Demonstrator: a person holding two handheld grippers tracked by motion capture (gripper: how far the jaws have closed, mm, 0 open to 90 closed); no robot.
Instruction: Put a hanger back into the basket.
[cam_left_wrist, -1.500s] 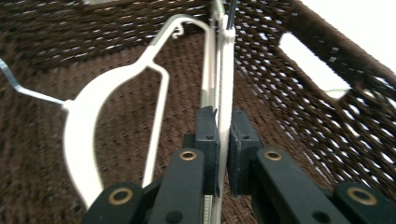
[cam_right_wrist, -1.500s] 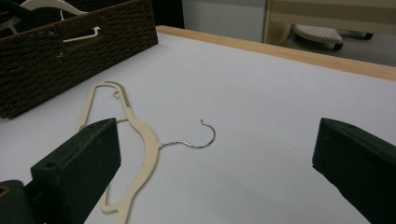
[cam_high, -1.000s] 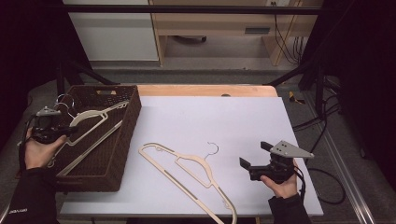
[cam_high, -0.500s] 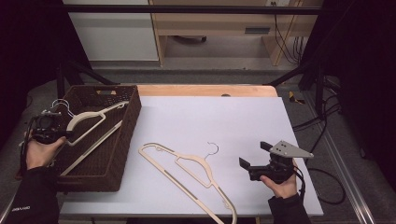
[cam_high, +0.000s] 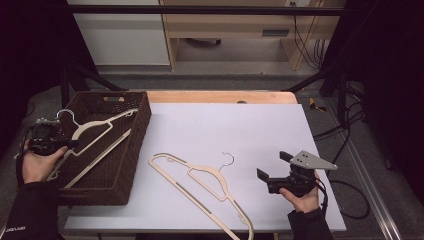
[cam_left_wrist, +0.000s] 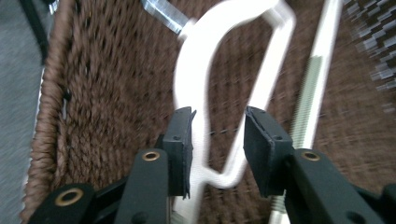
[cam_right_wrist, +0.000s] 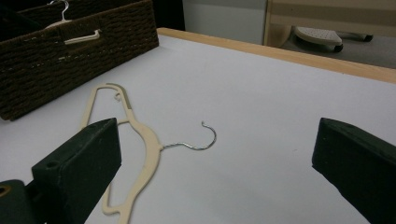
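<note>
Releasing: left gripper (cam_left_wrist: 215, 140) jaws have just been opening, cream hanger (cam_high: 95, 131) between them but ungripped, lying in the wicker basket (cam_high: 131, 150) at the table's left edge. Right gripper (cam_high: 274, 169) wide, empty; second hanger (cam_high: 200, 182) awaits near front edge.

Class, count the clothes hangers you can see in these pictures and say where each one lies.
2. One hanger in the basket rests inside the brown wicker basket; one hanger on the table lies flat on the white table. None appears hidden.
</note>
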